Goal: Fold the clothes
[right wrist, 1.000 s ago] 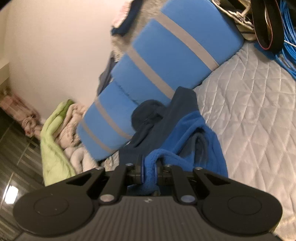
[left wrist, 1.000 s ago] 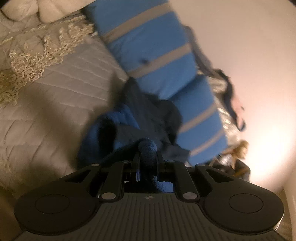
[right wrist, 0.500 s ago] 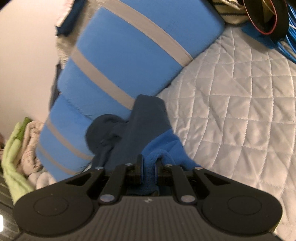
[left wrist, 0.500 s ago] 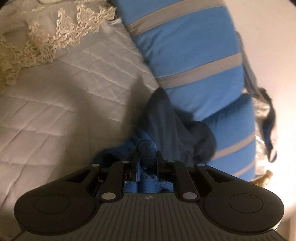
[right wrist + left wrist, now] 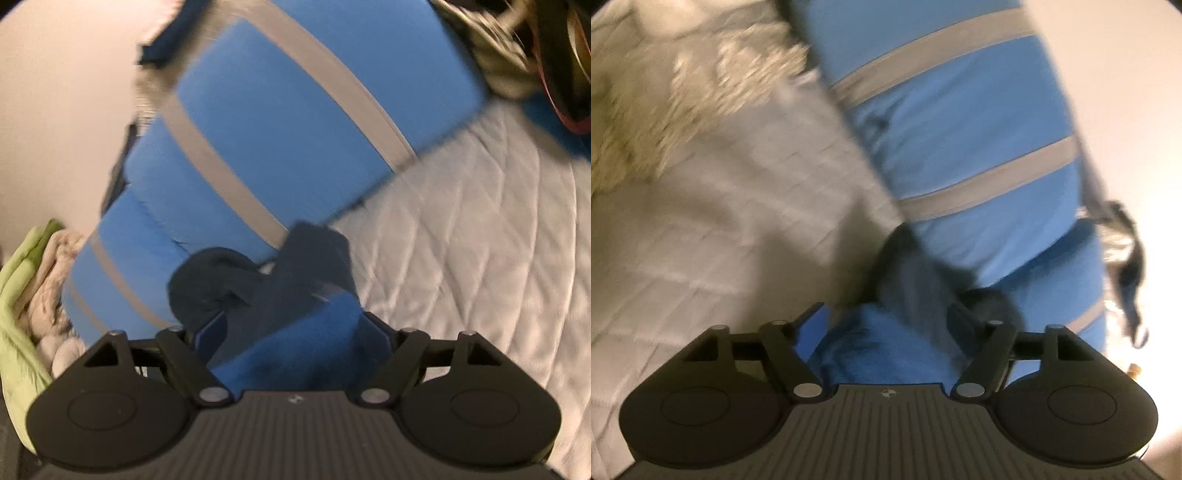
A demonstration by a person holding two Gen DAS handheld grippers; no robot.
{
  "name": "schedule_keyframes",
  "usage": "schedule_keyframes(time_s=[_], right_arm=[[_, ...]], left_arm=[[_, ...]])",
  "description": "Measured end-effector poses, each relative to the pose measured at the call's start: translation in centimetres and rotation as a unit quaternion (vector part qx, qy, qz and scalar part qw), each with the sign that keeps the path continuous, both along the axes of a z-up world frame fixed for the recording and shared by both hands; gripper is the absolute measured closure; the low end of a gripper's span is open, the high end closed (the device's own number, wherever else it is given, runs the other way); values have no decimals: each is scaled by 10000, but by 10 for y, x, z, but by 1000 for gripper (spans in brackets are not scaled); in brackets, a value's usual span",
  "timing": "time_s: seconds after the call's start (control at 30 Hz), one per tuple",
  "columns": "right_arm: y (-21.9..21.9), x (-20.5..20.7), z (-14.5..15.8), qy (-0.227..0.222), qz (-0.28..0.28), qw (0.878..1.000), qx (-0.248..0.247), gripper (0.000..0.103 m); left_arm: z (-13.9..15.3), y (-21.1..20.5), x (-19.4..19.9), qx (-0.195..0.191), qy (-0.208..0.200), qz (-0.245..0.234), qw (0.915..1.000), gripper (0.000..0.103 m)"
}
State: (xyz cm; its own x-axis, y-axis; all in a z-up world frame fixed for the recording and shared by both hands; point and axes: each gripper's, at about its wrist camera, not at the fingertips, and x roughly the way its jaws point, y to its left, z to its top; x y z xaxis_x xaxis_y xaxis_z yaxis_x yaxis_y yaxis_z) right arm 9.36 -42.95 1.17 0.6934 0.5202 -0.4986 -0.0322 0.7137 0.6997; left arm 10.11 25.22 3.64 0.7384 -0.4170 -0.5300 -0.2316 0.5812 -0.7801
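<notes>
Both grippers hover low over the bed, each with its jaws spread wide. Between the fingers of the left gripper [image 5: 886, 314] lies the blue fleece garment [image 5: 886, 343], its bright blue pile bunched close below the camera and its dark navy part rising ahead; the fingers stand apart on either side of the cloth and do not pinch it. The right gripper [image 5: 295, 321] is likewise spread wide over the same garment [image 5: 295, 350], with the navy part heaped just beyond the fingertips. The garment rests on the quilted white bedspread [image 5: 480, 229], at the edge of the bed where a long blue bolster with grey stripes [image 5: 295, 122] lies, and the navy cloth touches the bolster's side. Beyond the bolster stands a pale wall [image 5: 1126, 92]. In the left wrist view a cream lace-edged cover [image 5: 683, 110] lies on the bedspread toward the far left, much blurred. In the right wrist view a heap of green and pinkish cloths [image 5: 33, 288] sits at the left edge.
</notes>
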Motion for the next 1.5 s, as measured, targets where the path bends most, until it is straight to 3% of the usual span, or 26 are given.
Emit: schedule_keyframes(time_s=[0.07,0.17,0.23,0.33,0.43,0.7,1.0,1.07,1.13,1.2,1.3,1.5], right_arm=[[0,-3,5,-107,83,9999,-80,11],[-1,-8,13,-268,207,9992,-200,9],[-1,-11,18,-376,290,9985,-280,8],[-1,-16,18,-418,426,9973,-438,6],[-4,-19,15,-408,475,9962,-601,6],[-19,-23,-1,-240,430,9957,-789,6],[-25,-12,-20,-69,417,9946,-945,6],[-25,-9,-23,-93,463,9946,-924,6],[-25,-6,-25,-125,508,9945,-909,6],[-25,-5,-27,-173,547,9937,-964,6],[-25,-2,-28,-252,627,9924,-1032,6],[-27,1,-30,-517,903,9888,-1070,6]], left_arm=[[9,1,-3,199,-216,-128,9995,29],[18,-8,-7,969,-557,-497,9925,28],[23,-18,-8,1608,-757,-806,9808,28],[20,-32,-9,2468,-986,-1306,9552,28],[8,-34,-7,2748,-1112,-1706,9397,28],[-34,-23,11,2392,-1314,-2551,9276,28],[-47,-28,30,2207,-1656,-3000,9131,28],[-47,-29,32,2082,-1737,-3111,9109,36],[-44,-34,32,2148,-1745,-3199,9061,65],[-42,-35,31,2244,-1741,-3171,9049,76],[-38,-35,26,2355,-1776,-3088,9042,80],[-31,-32,20,2403,-1742,-2830,9120,82]])
